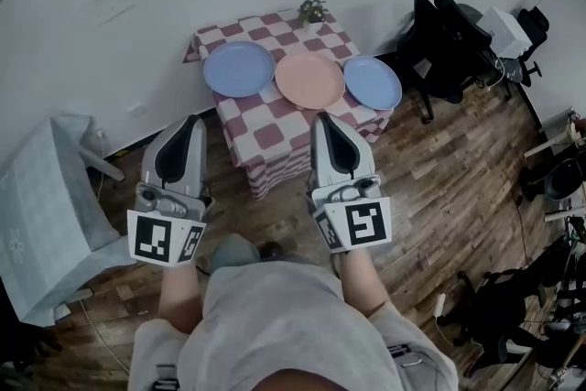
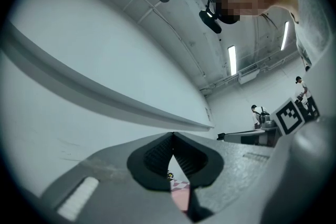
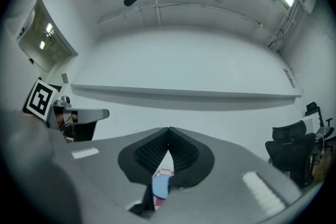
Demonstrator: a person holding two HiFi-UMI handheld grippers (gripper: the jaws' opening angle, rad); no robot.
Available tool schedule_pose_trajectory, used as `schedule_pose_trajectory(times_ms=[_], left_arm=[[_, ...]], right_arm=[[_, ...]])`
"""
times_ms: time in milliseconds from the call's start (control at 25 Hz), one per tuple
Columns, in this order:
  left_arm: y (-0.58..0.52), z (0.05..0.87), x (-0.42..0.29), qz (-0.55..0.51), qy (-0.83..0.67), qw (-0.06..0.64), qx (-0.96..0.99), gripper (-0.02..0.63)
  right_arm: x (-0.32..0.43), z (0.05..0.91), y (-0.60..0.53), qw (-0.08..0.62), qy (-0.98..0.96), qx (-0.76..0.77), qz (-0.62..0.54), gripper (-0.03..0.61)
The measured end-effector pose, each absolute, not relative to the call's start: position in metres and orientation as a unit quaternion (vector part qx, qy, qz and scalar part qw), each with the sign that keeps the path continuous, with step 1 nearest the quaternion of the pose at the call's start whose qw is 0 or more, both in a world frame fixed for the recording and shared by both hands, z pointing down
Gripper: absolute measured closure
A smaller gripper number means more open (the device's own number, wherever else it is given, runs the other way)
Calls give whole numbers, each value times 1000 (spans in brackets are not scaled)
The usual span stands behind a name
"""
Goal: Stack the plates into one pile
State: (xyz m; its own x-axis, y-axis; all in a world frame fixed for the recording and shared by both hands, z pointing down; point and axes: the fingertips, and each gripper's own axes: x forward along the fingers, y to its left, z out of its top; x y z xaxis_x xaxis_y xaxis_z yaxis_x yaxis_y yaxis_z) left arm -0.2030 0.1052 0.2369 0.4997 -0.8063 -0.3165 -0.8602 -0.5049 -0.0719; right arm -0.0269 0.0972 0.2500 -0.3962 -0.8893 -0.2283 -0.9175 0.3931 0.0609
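Three plates lie in a row on a small table with a red-and-white checked cloth (image 1: 267, 136): a blue plate (image 1: 238, 69) at the left, a pink plate (image 1: 309, 80) in the middle and a second blue plate (image 1: 373, 82) at the right. My left gripper (image 1: 195, 117) and right gripper (image 1: 321, 115) hover side by side just short of the table's near edge, both shut and holding nothing. In the left gripper view, a sliver of pink plate (image 2: 181, 195) shows below the shut left gripper (image 2: 172, 137). The right gripper (image 3: 168, 130) likewise shows a bit of blue plate (image 3: 160, 186).
A small potted plant (image 1: 312, 12) stands at the table's far edge by the white wall. Black office chairs (image 1: 446, 41) stand to the right, and dark gear (image 1: 513, 307) sits on the wooden floor at the lower right. A pale cloth-covered piece (image 1: 41, 215) stands at the left.
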Motion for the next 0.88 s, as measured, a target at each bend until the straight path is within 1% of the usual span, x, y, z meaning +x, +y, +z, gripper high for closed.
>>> schedule_pose_trajectory(times_ms=[360, 680, 880], left_arm=[[36, 248, -214, 122, 488, 96, -859, 609], [-53, 236, -229, 118, 459, 106, -874, 609], [-105, 234, -246, 114, 446, 99, -882, 609]], right_arm=[[-35, 268, 29, 51, 829, -552, 73, 577], [-51, 260, -55, 53, 811, -579, 69, 577], [-63, 261, -102, 52, 796, -600, 52, 577]])
